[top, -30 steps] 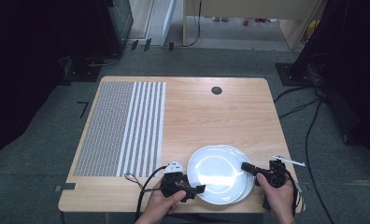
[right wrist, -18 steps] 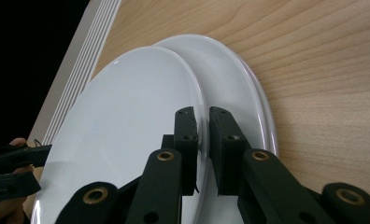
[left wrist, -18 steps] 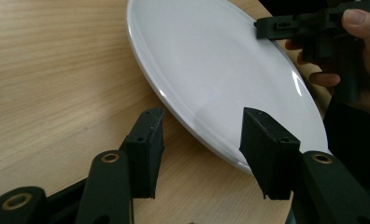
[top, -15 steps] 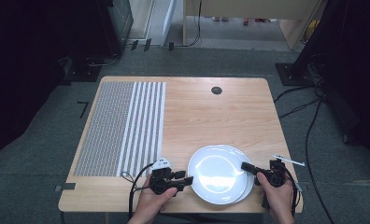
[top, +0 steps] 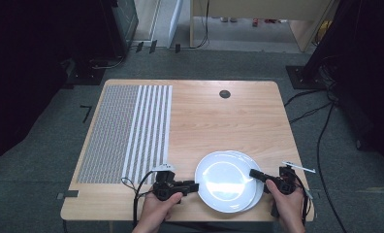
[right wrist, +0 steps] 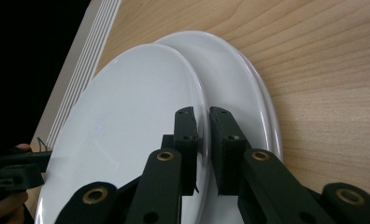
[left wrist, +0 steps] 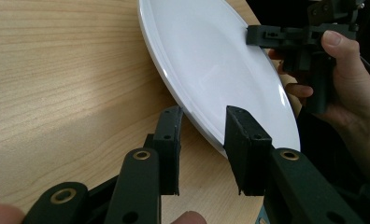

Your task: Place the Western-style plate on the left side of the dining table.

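Left gripper [top: 192, 186] back at top plate [top: 224, 182] rim (wood table [top: 219, 126]), jaws closing, apart; right gripper [top: 254, 174] clamped.

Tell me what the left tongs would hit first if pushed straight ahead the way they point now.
The left tongs already straddle the top plate at its near rim, so it comes first; beyond it, likely the right tongs.

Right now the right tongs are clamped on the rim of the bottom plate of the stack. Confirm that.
Not quite. The right tongs are clamped on a rim, but it is the top plate, raised off the lower plate, which lies flat on the table. The right gripper view shows it.
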Tool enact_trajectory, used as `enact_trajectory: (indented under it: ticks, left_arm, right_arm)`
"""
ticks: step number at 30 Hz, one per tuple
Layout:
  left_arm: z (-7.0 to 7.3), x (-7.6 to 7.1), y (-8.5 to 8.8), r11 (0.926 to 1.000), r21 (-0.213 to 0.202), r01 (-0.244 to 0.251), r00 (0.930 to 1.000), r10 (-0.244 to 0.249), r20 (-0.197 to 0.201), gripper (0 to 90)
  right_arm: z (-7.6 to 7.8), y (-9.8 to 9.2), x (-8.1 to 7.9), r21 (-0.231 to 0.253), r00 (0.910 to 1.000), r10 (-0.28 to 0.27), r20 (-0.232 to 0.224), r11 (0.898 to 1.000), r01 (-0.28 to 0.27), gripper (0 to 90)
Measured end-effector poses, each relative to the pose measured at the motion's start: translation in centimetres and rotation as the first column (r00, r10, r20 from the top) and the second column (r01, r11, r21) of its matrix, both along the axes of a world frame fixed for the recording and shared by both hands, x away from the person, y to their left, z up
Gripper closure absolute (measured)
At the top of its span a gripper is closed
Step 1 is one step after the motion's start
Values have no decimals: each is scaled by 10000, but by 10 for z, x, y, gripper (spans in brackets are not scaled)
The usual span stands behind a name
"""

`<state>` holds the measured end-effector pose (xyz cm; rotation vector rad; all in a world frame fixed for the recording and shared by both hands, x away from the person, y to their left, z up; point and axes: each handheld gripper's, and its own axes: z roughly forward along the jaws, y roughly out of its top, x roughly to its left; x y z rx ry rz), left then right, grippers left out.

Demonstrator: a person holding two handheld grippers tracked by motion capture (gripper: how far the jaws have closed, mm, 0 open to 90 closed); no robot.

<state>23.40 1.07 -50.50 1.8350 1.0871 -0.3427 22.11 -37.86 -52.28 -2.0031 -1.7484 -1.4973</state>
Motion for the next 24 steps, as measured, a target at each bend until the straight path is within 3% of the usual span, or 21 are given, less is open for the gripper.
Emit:
enact_trajectory:
  ticks: [11, 24]
  left_arm:
    - [-3, 1, -1, 10000, -85, 46, 9999, -47, -114, 694]
    - [-3, 1, -2, 10000, -20, -21, 10000, 21, -73, 707]
  right_arm:
    - [2, -1, -1, 136, 9999, -72, 151, 9999, 70, 853]
    - [8, -6, -5, 1083, 9987, -465, 220, 9932, 438, 885]
